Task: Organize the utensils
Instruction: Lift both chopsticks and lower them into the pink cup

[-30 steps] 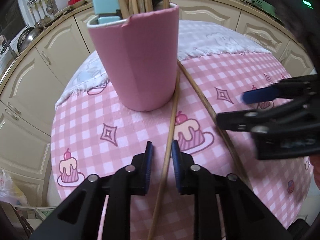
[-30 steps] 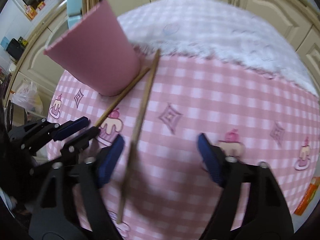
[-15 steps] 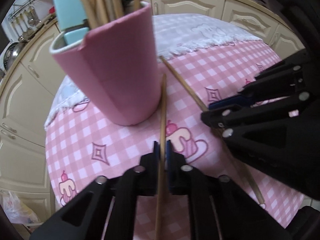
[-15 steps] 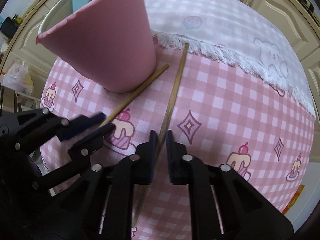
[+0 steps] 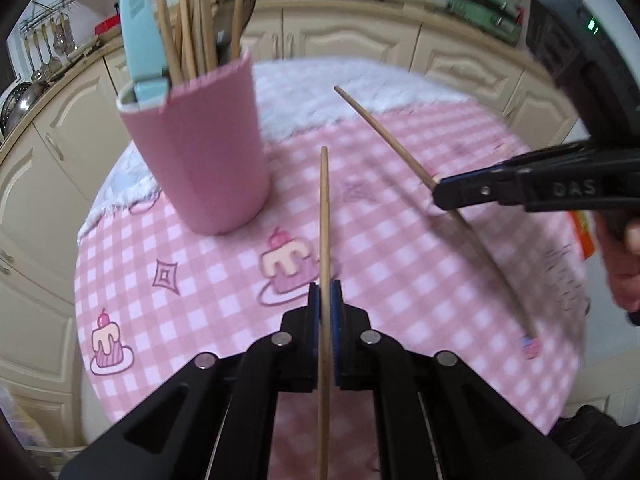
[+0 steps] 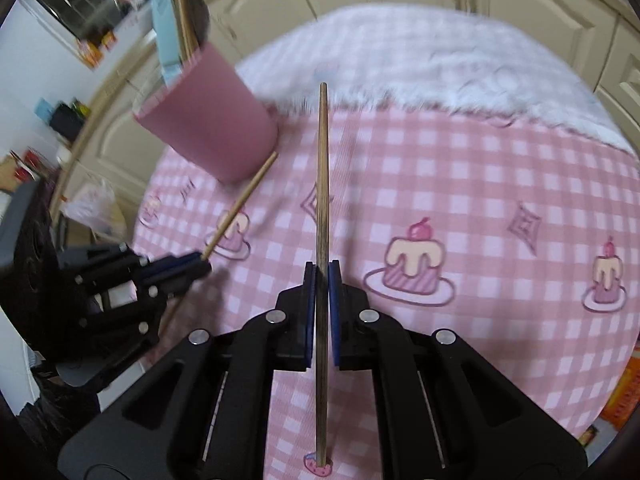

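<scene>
- My left tool (image 5: 325, 308) is clamped on one chopstick (image 5: 324, 216), my right tool (image 6: 322, 280) on the other chopstick (image 6: 322, 168), both lifted off the tabletop (image 6: 460, 184).
- I'd tip each point down over the pink cup (image 5: 204, 152) (already crowded with sticks), aiming for a gap, one at a time.

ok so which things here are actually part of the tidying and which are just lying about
Part of the job:
- chopstick in left gripper
- chopstick in right gripper
- pink holder

Lying about:
- white fringed cloth
- plastic bag

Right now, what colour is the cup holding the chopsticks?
Pink. The cup shows best in the left wrist view.
</scene>
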A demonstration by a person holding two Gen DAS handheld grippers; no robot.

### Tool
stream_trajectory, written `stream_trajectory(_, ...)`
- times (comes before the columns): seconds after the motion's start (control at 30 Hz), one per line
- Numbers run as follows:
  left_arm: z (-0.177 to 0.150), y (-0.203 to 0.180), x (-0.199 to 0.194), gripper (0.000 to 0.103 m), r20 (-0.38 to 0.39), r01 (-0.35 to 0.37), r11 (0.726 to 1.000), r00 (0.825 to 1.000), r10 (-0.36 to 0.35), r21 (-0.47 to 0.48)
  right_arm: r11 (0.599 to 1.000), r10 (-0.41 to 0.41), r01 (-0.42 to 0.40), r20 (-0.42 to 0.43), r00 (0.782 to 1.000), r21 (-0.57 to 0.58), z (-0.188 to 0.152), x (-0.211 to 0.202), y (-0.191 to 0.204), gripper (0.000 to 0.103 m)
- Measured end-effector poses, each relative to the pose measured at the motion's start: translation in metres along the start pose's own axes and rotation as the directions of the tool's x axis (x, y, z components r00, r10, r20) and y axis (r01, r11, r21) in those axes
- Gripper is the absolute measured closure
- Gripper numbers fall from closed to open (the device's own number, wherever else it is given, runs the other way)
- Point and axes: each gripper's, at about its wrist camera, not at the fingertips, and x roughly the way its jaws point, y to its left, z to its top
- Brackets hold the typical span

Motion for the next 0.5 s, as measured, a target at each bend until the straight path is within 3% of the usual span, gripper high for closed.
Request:
stream_trajectory(0.13, -0.003, -0.002, -0.036, 0.098, 0.124, 0.018, 1.0, 0.992, -0.015, -0.022, 0.999, 0.037, -0.034, 0.133, 0.99, -0.02, 0.011, -0.028, 0.004, 0.096)
stream_trajectory(0.23, 0.002, 0.0, -0.06, 0.098, 0.217, 0.015, 0.999, 0.976, -0.003, -0.051, 0.997, 0.067, -0.057, 0.224, 0.972, -0.051, 0.02, -0.049, 0.017, 0.096)
stream_trajectory(0.5, 0.017, 0.019, -0.108, 0.098, 0.415, -0.013, 0.989, 0.907, 0.074, -0.149, 0.986, 0.148, -0.106, 0.396, 0.906, -0.125, 0.039, -0.091, 0.041, 0.096)
